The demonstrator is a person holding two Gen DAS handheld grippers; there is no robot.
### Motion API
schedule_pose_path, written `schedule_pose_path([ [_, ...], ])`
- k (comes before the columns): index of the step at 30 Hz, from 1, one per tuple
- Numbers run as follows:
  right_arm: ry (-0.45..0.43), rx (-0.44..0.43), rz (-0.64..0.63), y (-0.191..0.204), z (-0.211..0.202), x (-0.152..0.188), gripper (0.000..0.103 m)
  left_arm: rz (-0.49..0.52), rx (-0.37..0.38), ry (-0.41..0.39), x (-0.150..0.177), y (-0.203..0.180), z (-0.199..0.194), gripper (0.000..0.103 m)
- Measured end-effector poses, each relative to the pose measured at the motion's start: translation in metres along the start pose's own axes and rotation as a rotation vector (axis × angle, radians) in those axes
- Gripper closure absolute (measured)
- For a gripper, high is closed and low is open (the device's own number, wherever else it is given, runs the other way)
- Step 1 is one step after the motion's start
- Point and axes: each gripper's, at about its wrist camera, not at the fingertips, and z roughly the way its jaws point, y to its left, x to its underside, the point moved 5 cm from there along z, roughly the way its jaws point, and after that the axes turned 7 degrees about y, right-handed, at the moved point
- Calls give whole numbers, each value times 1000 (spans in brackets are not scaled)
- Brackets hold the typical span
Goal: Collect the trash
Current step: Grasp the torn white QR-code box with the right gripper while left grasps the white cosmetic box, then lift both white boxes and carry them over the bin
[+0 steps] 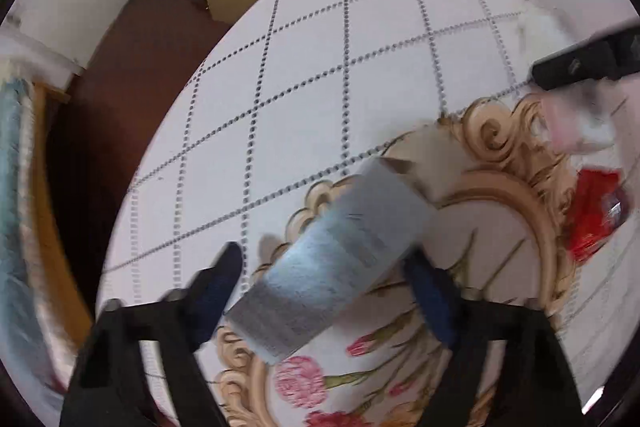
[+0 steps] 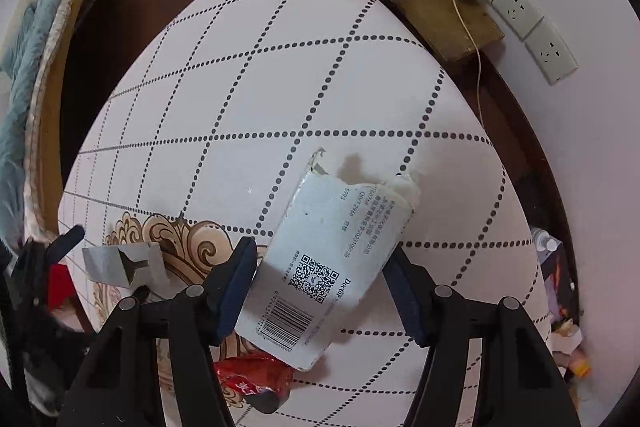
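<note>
1. Left wrist view: left gripper (image 1: 320, 279) has its jaws spread wide around a grey carton (image 1: 340, 251) lying on the bench (image 1: 320, 67), which is covered by a white cloth with a dotted grid and a floral print. The pads look just beside the carton's sides, with a small gap on the left pad; the frame is motion-blurred, so contact is uncertain.
2. Same view: a red wrapper (image 1: 596, 211) lies to the right on the cloth. The right gripper's tip enters at the right edge, with a blurred white item just below it.
3. Right wrist view: right gripper (image 2: 324, 287) has its jaws apart, straddling a white torn box (image 2: 332, 259) with a QR code and barcode. The box lies flat on the bench with its torn end pointing away, and the pads sit close to both long sides.
4. Same view: the red wrapper (image 2: 256, 379) sits just below the box's near corner, partly under it. The grey carton (image 2: 124, 263) is at left, with the left gripper beside it.
5. Judgement: the step in hand is closing on both boxes.
6. Doing it well: centre the pads on the long faces and squeeze gently, since thin card crushes and twists. Lift straight so the wrapper isn't dragged.
7. No bin is visible.
</note>
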Motion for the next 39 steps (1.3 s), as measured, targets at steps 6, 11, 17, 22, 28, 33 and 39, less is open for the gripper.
schedule_pose_path([
  [6, -65, 81, -104, 16, -3, -1, 46, -390, 89, 117, 28, 25, 2, 66],
  [11, -66, 196, -220, 36, 5, 0, 43, -566, 133, 16, 43, 29, 0, 64],
  [17, -110, 240, -242, 41, 3, 6, 52, -619, 21, -42, 63, 10, -16, 70],
  [22, -183, 198, -254, 46, -25, 21, 52, -698, 8, -137, 111, 22, -57, 70],
  [28, -286, 97, -350, 84, -76, 79, 52, -811, -8, -268, 179, 35, -132, 70],
  [33, -321, -45, -455, 135, -112, 155, 52, -908, -43, -333, 260, 47, -178, 70],
  [39, -331, -172, -620, 209, -135, 258, 52, -1042, -71, -373, 363, 62, -215, 70],
])
